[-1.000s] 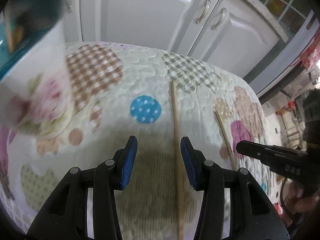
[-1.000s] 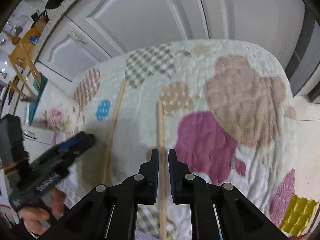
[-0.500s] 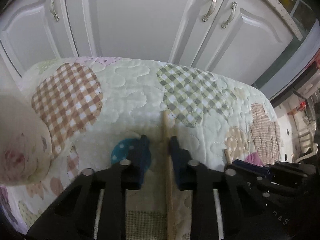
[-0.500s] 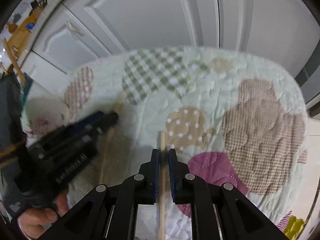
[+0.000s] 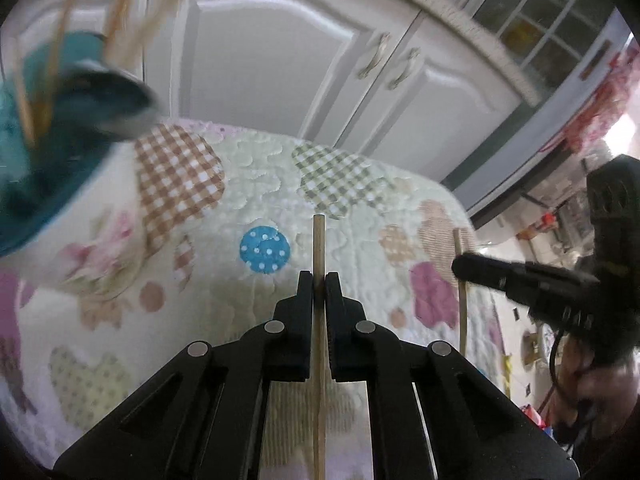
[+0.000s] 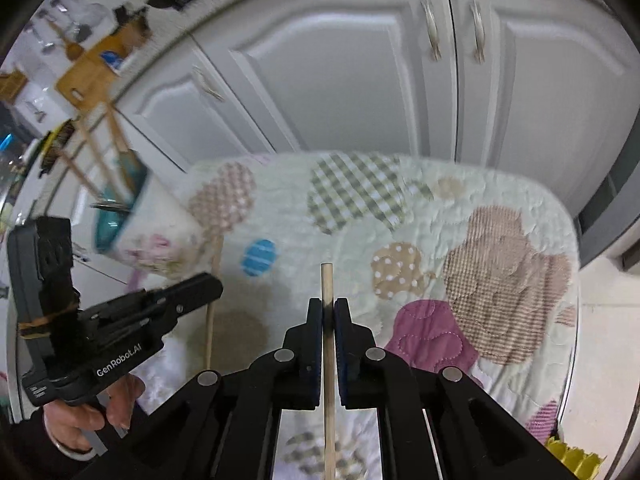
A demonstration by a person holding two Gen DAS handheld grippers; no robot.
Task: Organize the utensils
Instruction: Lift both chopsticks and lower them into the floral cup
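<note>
My left gripper [image 5: 319, 280] is shut on a wooden chopstick [image 5: 319, 240] that sticks out ahead of the fingers, above the quilted cloth [image 5: 260, 168]. My right gripper [image 6: 328, 308] is shut on a second wooden chopstick [image 6: 326, 280], also raised over the cloth. A white floral holder with a teal inside [image 5: 48, 184] stands at the left with several chopsticks [image 5: 44, 76] in it; it also shows in the right wrist view [image 6: 152, 232]. The right gripper shows in the left wrist view [image 5: 520, 276], the left gripper in the right wrist view [image 6: 132, 320].
White cabinet doors [image 5: 260, 52] stand just behind the cloth-covered table. The table's far edge [image 6: 400, 156] is close to the cabinets. A tiled floor [image 6: 608, 320] lies to the right.
My left gripper has closed on its chopstick and lifted it off the cloth. My right gripper has raised its chopstick too. The holder has come back into view at the left.
</note>
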